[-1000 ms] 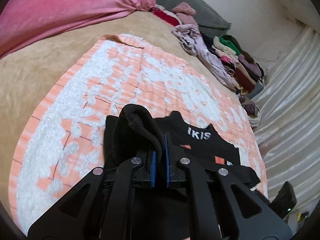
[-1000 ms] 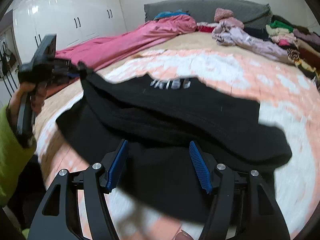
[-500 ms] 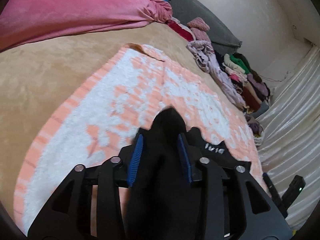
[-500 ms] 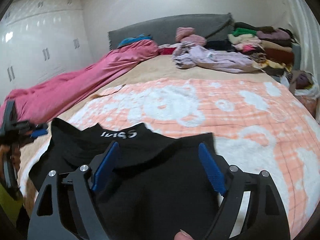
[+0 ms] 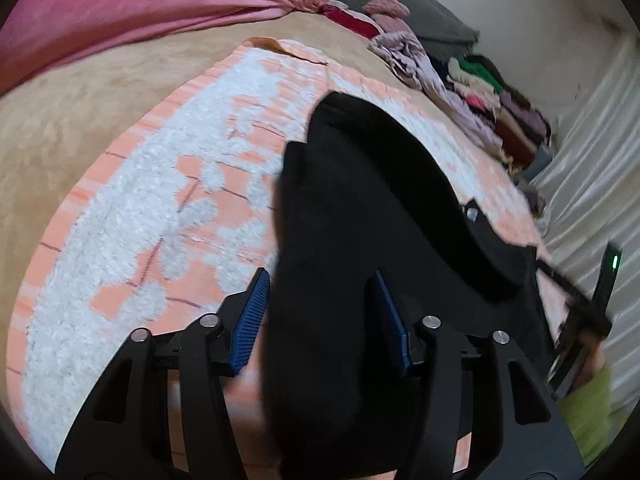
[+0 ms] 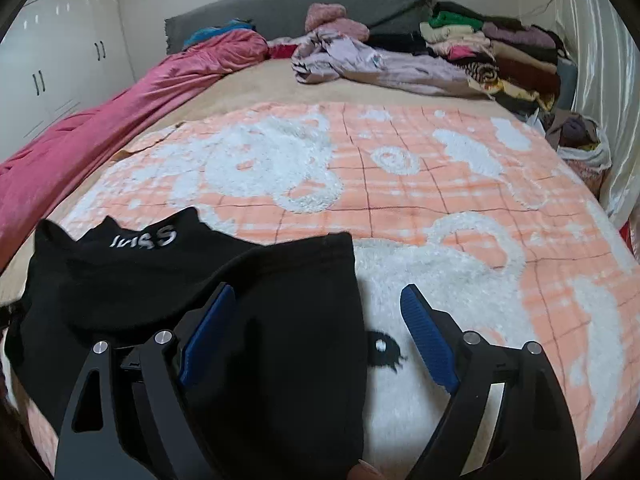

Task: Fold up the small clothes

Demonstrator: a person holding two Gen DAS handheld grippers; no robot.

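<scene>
A small black garment (image 6: pixel 120 276) with white lettering lies on the orange and white blanket (image 6: pixel 400 184), one part folded over toward the middle. In the left wrist view the same black garment (image 5: pixel 360 200) bulges up between the blue pads of my left gripper (image 5: pixel 320 274). Its jaws stand partly apart and the left pad's face shows bare, so the cloth sits loose between them. My right gripper (image 6: pixel 316 288) is open wide just above the folded edge, with cloth under its left finger and bare blanket under its right one.
A pink duvet (image 6: pixel 100 132) runs along the left of the bed. A lilac garment (image 6: pixel 360 64) and a stack of folded clothes (image 6: pixel 480 52) sit by the grey headboard. A white wardrobe (image 6: pixel 60 60) stands left, a pale curtain (image 6: pixel 600 60) right. A yellow-green sleeve (image 5: pixel 588 412) shows at the right.
My left gripper went from shut on the black cloth to partly open and sank toward the bed. My right gripper opened wider and swung right; the garment now lies folded on the blanket.
</scene>
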